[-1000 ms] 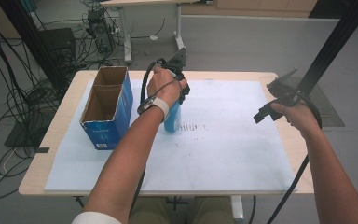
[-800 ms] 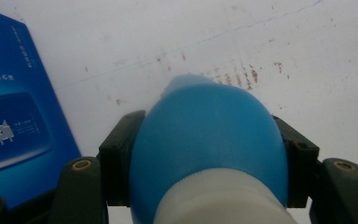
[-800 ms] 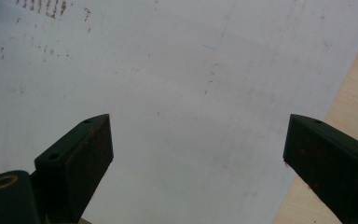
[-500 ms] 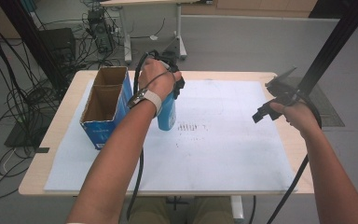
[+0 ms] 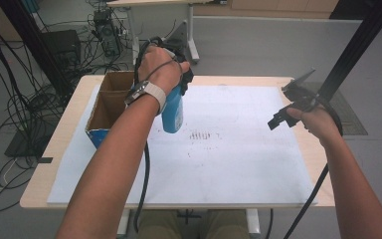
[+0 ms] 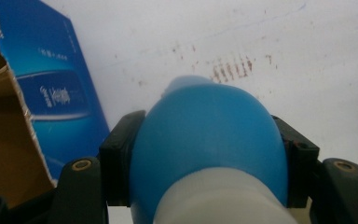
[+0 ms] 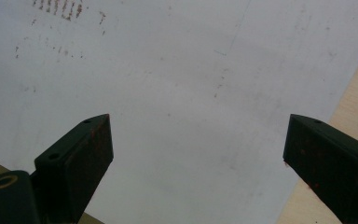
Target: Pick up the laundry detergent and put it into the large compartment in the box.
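Blue bottle clamped in your left gripper, raised beside the open carton.

Nearest you, your left gripper [image 6: 205, 186] is clenched on the blue bottle [image 5: 172, 110], its black jaws pressed against either side of the body; the bottle's long axis runs roughly upright, its white end toward the gripper camera and its blue end down toward the white sheet [image 5: 238, 164], and it looks to be clear of the sheet. Just to its left stands the blue cardboard box [image 5: 110, 112], top open and torn at the rim; white lettering shows on its blue side, too blurred to read. Your right gripper [image 7: 196, 154] hangs released, jaws wide apart, over bare sheet near the table's [image 5: 308, 144] right edge. Rusty smudges mark the sheet's middle. Open sheet lies between the two grippers.
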{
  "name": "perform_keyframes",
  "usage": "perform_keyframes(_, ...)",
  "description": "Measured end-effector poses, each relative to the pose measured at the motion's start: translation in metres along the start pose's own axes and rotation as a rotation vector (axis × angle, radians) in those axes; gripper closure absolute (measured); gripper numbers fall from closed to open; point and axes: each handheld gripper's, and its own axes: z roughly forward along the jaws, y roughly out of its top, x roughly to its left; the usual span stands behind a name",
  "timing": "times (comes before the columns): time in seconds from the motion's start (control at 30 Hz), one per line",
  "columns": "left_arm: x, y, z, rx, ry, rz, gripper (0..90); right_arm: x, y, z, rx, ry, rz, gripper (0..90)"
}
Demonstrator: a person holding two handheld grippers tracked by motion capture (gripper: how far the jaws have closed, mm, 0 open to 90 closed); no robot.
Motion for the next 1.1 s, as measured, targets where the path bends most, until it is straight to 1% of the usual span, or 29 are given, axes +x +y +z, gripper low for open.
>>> perform_keyframes(0.13, 0.001, -0.001, -0.011, 0.000, 0.009, 0.000, 37.2, 0.000, 0.000, 0.000, -0.002, 0.000, -0.006, 8.1)
perform_keyframes(0.37, 0.005, -0.002, -0.028, 0.006, 0.009, -0.012, 37.2, 0.000, 0.001, 0.000, -0.001, 0.004, -0.007, 8.1)
perform_keyframes(0.47, 0.007, -0.006, -0.038, -0.019, 0.014, -0.022, 37.3, 0.000, 0.001, 0.000, -0.001, 0.002, -0.008, 8.0)
perform_keyframes(0.5, 0.008, -0.005, -0.040, -0.011, 0.017, -0.024, 37.3, 0.000, 0.002, 0.000, -0.002, 0.004, -0.007, 8.0)
perform_keyframes(0.6, 0.009, -0.007, -0.048, -0.018, 0.025, -0.033, 37.3, 0.000, 0.002, 0.000, -0.003, 0.005, -0.010, 8.1)
perform_keyframes(0.67, 0.012, -0.009, -0.054, -0.018, 0.027, -0.041, 37.3, 0.001, 0.003, 0.000, -0.003, 0.005, -0.010, 8.0)
perform_keyframes(0.73, 0.015, -0.011, -0.060, -0.028, 0.027, -0.049, 37.3, 0.001, 0.003, 0.000, -0.002, 0.006, -0.011, 8.1)
perform_keyframes(0.8, 0.018, -0.011, -0.065, -0.020, 0.026, -0.058, 37.3, 0.002, 0.003, 0.000, -0.005, 0.006, -0.016, 8.1)
perform_keyframes(0.87, 0.021, -0.014, -0.070, -0.029, 0.025, -0.064, 37.3, 0.003, 0.004, 0.000, -0.004, 0.007, -0.015, 8.1)
perform_keyframes(0.97, 0.026, -0.014, -0.076, -0.016, 0.022, -0.076, 37.2, 0.004, 0.006, 0.000, -0.004, 0.009, -0.019, 8.0)
perform_keyframes(1.03, 0.030, -0.017, -0.080, -0.029, 0.019, -0.085, 37.3, 0.005, 0.006, 0.000, -0.006, 0.009, -0.023, 8.1)
perform_keyframes(1.1, 0.035, -0.018, -0.083, -0.028, 0.016, -0.096, 37.3, 0.006, 0.007, 0.000, -0.006, 0.010, -0.025, 8.0)
